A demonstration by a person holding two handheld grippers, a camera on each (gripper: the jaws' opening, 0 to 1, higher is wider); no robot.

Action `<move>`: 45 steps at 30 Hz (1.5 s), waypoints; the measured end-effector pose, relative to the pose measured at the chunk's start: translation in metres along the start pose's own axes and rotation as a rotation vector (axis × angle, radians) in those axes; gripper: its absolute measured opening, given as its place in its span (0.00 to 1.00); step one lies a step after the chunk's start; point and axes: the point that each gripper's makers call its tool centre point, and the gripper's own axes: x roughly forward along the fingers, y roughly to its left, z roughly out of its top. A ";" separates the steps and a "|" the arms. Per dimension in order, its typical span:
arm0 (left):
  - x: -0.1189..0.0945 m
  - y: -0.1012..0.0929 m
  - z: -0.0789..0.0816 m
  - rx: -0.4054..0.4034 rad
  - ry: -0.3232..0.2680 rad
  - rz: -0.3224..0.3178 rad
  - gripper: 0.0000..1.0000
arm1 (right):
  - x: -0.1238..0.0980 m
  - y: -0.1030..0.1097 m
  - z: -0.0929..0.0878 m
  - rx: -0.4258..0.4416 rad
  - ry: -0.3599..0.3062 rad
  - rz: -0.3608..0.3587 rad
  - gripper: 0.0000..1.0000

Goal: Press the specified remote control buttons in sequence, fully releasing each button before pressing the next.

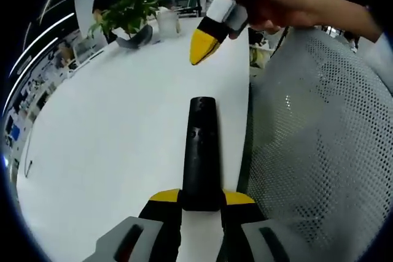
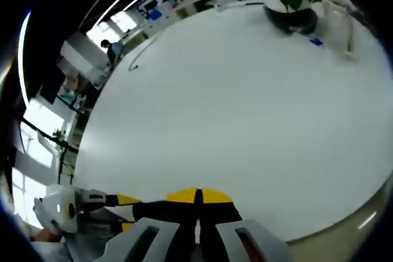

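Observation:
A black remote lies lengthwise over the white table, near its right edge, with small buttons on its upper half. My left gripper is shut on the remote's near end, a yellow tip on each side. My right gripper, held by a hand, hangs above the table beyond the remote's far end and apart from it, its yellow tips together. In the right gripper view its own tips meet, shut on nothing, over the table. The left gripper enters at lower left.
A potted plant and a white cup stand at the table's far end. A grey mesh chair sits close beside the table's right edge. An office with a person lies beyond the table.

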 end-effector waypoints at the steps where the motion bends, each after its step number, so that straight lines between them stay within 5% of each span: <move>1: 0.000 0.000 0.000 0.005 -0.012 0.000 0.23 | 0.003 0.002 -0.005 -0.001 0.011 0.008 0.00; 3: 0.000 -0.001 0.000 0.016 -0.031 0.000 0.23 | 0.010 0.002 -0.021 0.001 0.041 0.021 0.00; 4: 0.000 -0.002 0.001 0.025 -0.038 -0.008 0.23 | 0.009 0.001 -0.029 0.022 0.110 0.000 0.00; 7: 0.001 -0.002 0.002 0.031 -0.055 -0.031 0.23 | 0.009 0.005 -0.023 -0.028 0.067 0.005 0.00; 12: 0.002 -0.002 0.005 0.009 -0.080 -0.039 0.24 | 0.014 0.002 -0.041 -0.052 0.183 -0.020 0.00; 18: 0.004 -0.002 0.008 0.007 -0.105 -0.052 0.24 | 0.014 0.000 -0.034 -0.099 0.148 -0.044 0.00; 27: 0.004 -0.001 0.010 0.014 -0.116 -0.054 0.24 | 0.014 -0.003 -0.034 -0.018 0.157 -0.021 0.00; 45: 0.006 0.000 0.014 0.018 -0.134 -0.061 0.24 | 0.016 -0.003 -0.035 -0.091 0.172 -0.023 0.00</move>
